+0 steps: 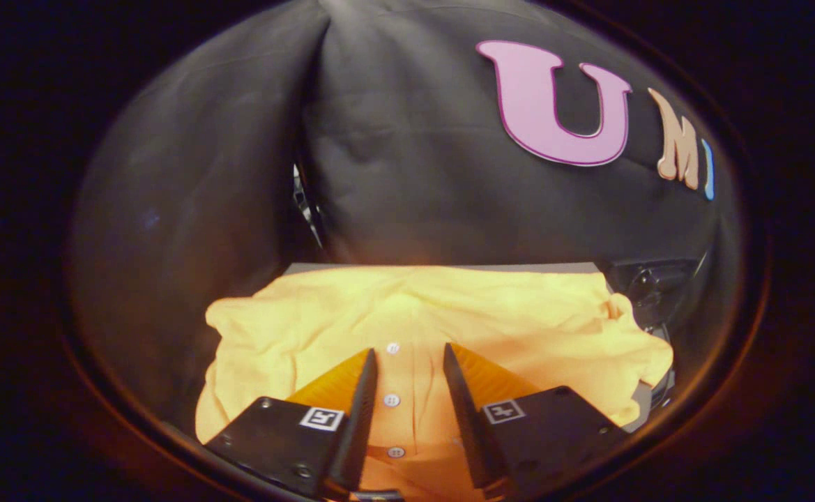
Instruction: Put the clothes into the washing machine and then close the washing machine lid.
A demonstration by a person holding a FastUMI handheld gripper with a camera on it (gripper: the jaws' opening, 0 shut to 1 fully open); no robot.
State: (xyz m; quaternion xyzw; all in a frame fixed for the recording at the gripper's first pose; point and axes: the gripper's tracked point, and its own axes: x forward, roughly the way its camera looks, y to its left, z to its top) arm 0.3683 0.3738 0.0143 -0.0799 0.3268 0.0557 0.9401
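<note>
A yellow shirt (pixel 449 321) lies crumpled on a grey surface (pixel 449 268), its button strip (pixel 392 399) running between the fingers. The gripper (pixel 409 362) hangs just over the cloth with its fingers apart, holding nothing. Beyond the shirt hangs the black cloth wall (pixel 414 174), with a dark device (pixel 648 286) at the shirt's right.

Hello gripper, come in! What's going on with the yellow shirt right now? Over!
Gripper open, fingers either side of the button strip. Yellow shirt lies spread on a surface, not gripped. Nothing between fingers and shirt.
</note>
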